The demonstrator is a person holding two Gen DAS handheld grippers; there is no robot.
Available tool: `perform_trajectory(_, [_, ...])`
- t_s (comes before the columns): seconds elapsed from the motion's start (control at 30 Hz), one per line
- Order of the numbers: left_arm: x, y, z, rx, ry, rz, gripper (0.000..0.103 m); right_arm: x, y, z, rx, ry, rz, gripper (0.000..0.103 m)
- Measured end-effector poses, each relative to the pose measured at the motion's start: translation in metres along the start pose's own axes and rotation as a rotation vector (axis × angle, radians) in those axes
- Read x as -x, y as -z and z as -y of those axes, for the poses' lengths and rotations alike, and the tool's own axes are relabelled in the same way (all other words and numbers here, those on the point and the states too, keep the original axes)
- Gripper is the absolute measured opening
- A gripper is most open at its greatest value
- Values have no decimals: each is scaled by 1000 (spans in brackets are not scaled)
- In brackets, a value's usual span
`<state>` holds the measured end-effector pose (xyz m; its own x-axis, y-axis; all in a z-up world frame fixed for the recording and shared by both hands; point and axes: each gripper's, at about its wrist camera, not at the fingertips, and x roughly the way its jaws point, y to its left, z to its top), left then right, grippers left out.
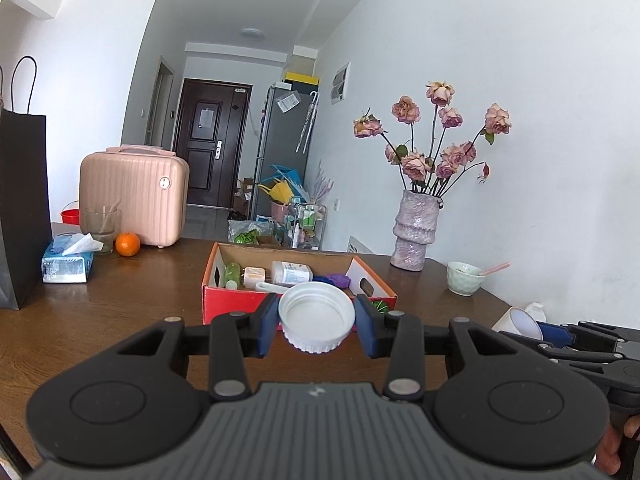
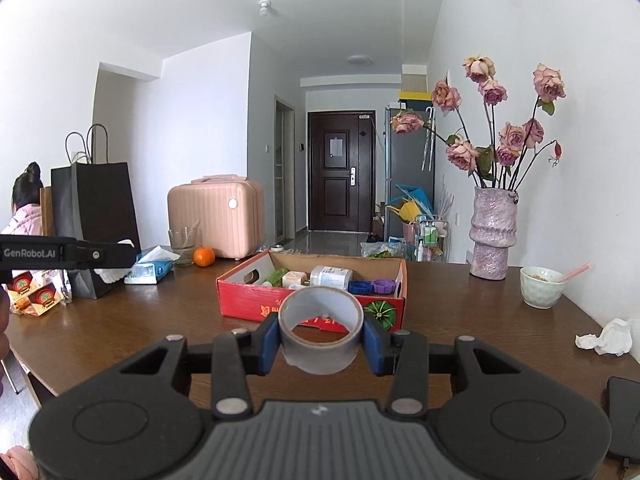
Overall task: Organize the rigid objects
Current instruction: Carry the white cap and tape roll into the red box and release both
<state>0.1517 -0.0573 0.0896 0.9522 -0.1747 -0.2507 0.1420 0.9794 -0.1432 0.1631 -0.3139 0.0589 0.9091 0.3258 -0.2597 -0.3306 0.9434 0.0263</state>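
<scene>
On my left hand-held gripper, seen from the right wrist, I read "GenRobot.AI" in white letters; the print on the red box is not readable.

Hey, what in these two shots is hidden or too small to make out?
- Left wrist view: red cardboard box front, partly hidden by white plastic lid in the left claw.
- Right wrist view: box print, partly hidden by grey tape roll in the right claw.
- Both views: bottle labels too small.
</scene>
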Motion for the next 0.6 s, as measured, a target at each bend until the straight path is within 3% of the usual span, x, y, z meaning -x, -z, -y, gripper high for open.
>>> perform_trajectory(0.3, [-27,-5,-5,-11,-6,-19,41,-15,-5,7,7,29,19,42])
perform_trajectory(0.6, [-82,-21,-17,-44,-26,-62,41,-65,-22,16,20,15,-7,42])
